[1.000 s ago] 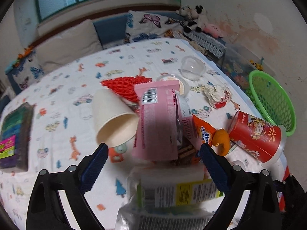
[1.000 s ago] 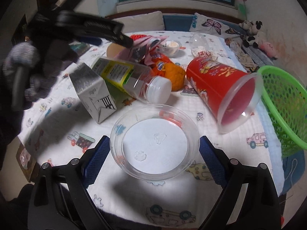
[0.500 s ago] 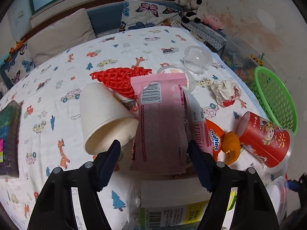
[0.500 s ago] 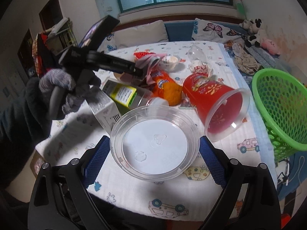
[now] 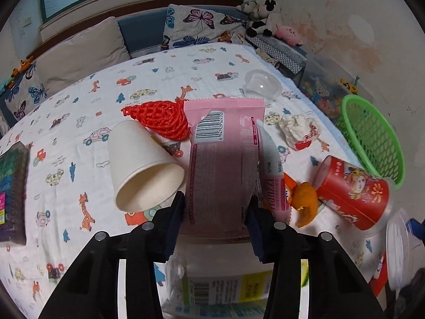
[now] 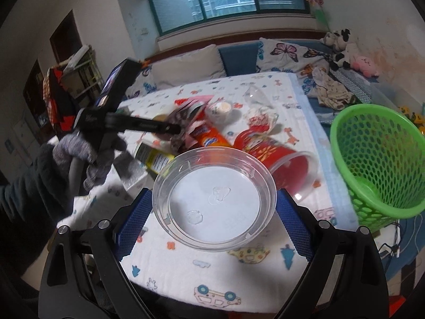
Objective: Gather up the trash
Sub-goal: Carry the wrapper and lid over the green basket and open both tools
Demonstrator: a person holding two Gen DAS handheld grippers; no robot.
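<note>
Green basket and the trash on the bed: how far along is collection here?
Nothing looks done: the green basket looks empty. In hand: right gripper holds a clear plastic lid; left gripper jaws are closing around a pink wrapper. Left: paper cup, red cup, red netting.

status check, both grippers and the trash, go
Left gripper jaws closing on pink wrapper. Right gripper holds clear lid, off the table. Green basket clear to its right.
</note>
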